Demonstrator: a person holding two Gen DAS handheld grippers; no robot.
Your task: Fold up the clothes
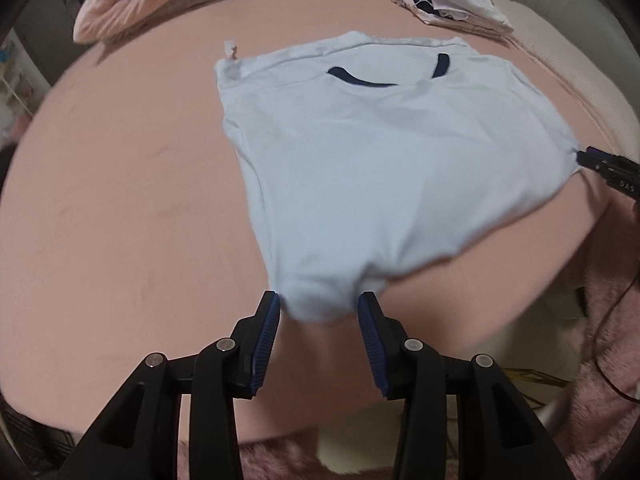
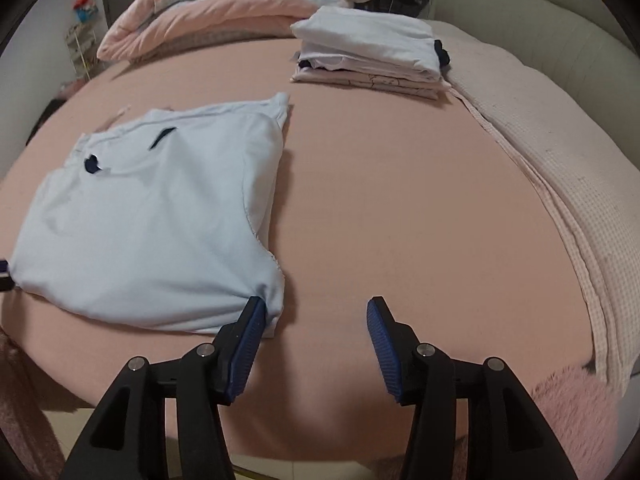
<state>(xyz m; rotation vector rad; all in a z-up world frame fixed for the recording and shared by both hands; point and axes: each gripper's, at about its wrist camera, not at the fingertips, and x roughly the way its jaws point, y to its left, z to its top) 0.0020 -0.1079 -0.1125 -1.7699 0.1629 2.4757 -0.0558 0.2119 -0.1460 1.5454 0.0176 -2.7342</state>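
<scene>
On a pink bed sheet [image 2: 380, 208], pale blue shirt [image 2: 152, 220] lying partly folded, navy collar trim toward 12 o'clock in the left wrist view, near hem toward 6 o'clock. Left gripper [image 1: 319, 308] at that 6 o'clock hem corner, jaws parted about a corner's width, bunched cloth sitting between the blue pads, not visibly pinched; grip cannot be confirmed. Right gripper [image 2: 316, 312] just beside the shirt's other near corner, jaws wide apart, left pad touching the fabric edge at about 9 o'clock, nothing held between them. Seen from the left wrist, right gripper's tip at 3 o'clock against the shirt's side corner. Long axis running from 6 toward 12 o'clock, both grippers at the near end, left nearer the cloth. Stack of folded clothes [image 2: 368, 52] well apart at 12 o'clock in the right view, beside a pink quilt [image 2: 224, 12]. Likely hinge of any coming fold: near hem carried toward the collar.
</scene>
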